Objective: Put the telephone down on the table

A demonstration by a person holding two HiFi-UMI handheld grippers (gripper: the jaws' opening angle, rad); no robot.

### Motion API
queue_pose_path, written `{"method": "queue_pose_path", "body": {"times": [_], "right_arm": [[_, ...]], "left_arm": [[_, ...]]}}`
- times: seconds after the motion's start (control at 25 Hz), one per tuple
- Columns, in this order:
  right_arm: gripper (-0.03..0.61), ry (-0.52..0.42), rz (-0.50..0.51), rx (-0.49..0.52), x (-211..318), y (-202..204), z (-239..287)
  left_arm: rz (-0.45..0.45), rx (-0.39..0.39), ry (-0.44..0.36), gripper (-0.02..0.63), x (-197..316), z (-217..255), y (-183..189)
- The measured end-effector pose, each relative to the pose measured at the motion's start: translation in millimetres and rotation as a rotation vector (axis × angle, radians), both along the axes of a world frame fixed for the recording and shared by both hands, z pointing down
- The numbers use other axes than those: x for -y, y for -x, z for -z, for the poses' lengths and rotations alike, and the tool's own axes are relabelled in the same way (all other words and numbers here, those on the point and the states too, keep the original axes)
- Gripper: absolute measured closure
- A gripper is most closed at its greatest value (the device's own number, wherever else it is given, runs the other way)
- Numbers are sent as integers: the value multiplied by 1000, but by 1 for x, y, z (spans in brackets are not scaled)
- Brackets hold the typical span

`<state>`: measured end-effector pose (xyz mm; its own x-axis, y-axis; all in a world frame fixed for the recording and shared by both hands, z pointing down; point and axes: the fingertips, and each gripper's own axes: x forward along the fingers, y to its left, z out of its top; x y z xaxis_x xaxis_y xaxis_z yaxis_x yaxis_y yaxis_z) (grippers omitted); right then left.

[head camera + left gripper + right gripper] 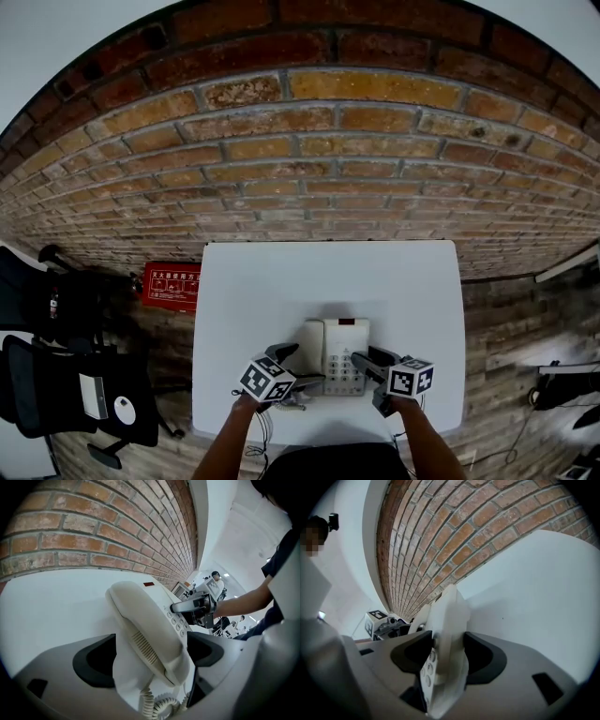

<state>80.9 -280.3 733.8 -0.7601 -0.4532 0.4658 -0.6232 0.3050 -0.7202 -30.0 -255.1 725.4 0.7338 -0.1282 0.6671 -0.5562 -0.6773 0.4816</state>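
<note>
The telephone (336,356) is over the near part of the white table (328,281), close to the front edge, between the two grippers. We cannot tell whether its bottom already touches the table top. Its handset (147,630) lies in the cradle on the left side, the keypad (176,620) is just beside it, and the curly cord (157,705) hangs at the near end.

The left gripper (298,367) has its jaws only partly apart and pressed on the left side of the telephone, with the handset between them. The right gripper (368,361) has its jaws closed on the right edge of the telephone body, and some round keys show next to its left jaw. So we see both tools holding the same telephone, one on each side.

The far edge of the table is against a brick wall (309,141). A red sign (172,284) is just beside the table on the left, and black chairs (75,394) stand further to the left.
</note>
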Motion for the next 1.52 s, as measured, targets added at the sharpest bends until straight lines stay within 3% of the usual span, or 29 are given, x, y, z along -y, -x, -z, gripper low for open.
{"method": "queue_pose_path", "body": {"times": [0.16,0.28,0.36,0.48,0.56,0.84,1.04,1.52], "right_arm": [[354,-1,-1,-6,0,-1,0],[354,-4,-1,-17,1,0,1],[354,-5,-1,-22,1,0,1],[354,-8,-3,-29,1,0,1],[354,-9,-5,-33,1,0,2],[357,-7,-1,-69,1,-3,-3],[359,5,1,-87,0,-3,-7],[359,38,25,-120,0,-3,-9]], "left_arm": [[-19,49,-115,162,11,29,12],[-73,135,-245,337,19,47,17],[-108,176,-303,413,21,53,15],[-144,227,-349,556,18,56,9],[-171,257,-353,604,14,53,4],[-234,296,-333,606,7,41,-10],[-269,350,-384,606,5,42,-14],[-237,327,-380,606,5,41,-15]]}}
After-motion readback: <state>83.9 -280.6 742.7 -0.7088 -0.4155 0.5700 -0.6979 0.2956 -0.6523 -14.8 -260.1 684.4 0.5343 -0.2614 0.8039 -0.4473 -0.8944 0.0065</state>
